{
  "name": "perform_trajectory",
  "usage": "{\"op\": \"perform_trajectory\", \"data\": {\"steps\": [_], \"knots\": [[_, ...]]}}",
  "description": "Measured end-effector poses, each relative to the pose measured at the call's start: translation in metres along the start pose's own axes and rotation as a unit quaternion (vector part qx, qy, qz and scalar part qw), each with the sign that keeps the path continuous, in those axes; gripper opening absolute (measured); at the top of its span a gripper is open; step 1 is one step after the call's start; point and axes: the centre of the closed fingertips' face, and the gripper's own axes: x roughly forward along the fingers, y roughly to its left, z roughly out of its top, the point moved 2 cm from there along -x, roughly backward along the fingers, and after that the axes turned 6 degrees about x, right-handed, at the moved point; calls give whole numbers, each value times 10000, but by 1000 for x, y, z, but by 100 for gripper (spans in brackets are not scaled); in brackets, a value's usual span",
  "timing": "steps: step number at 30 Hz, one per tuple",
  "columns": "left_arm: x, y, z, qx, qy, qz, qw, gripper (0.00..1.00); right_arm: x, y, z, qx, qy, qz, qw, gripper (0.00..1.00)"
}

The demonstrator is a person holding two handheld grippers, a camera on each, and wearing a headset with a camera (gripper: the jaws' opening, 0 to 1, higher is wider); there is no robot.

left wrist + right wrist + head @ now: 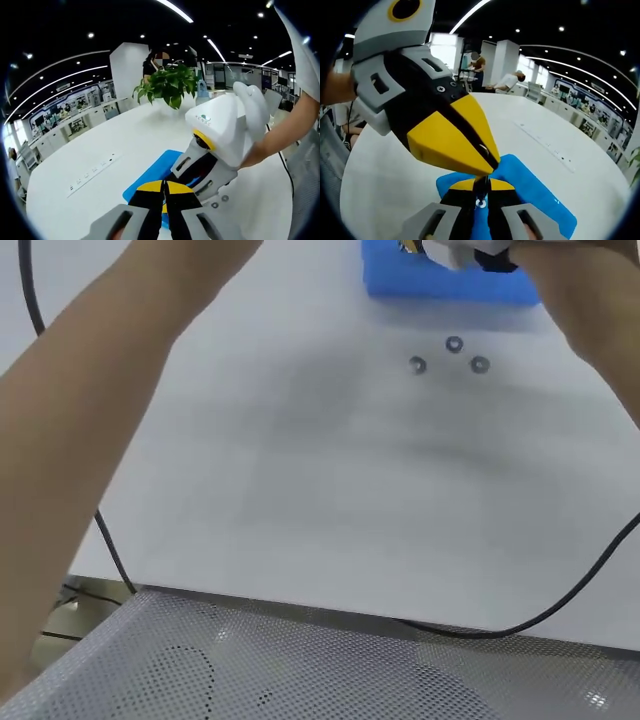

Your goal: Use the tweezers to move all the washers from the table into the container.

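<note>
- The left arm (90,440) crosses the head view from the top down to the lower left corner, above the white tabletop (300,490).
- A black cable (115,560) drops over the tabletop's near edge at its left end. A second cable (560,605) loops over the same edge at the right.
- The left tongs (164,188) have their yellow tips pressed together, with only a thin dark seam between them and nothing seen in them. In the right gripper view they hang over the container, their tip just above the right tongs' tips.
- Three washers (455,344) lie flat on the tabletop, right of centre and well away from the near edge. They form a small triangle, apart from each other, just on the near side of the container.
- The blue container (450,285) sits beyond the washers, toward the far side of the tabletop.
- The right tongs (480,186) are narrow, and blue shows through the slim gap. A small pale bit sits in that gap. I cannot tell what it is or whether it is pinched.
- The right arm (590,320) reaches in at the upper right corner.
</note>
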Motion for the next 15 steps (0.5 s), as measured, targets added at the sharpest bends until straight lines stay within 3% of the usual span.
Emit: {"op": "perform_trajectory", "data": {"steps": [10, 15], "knots": [[-1, -2, 2, 49, 6, 2, 10000, 0, -3, -1, 1, 331, -30, 73, 9994, 5], [-13, -3, 14, 38, -128, 23, 9999, 0, -15, 2, 13, 221, -212, 4, 9995, 6]]}}
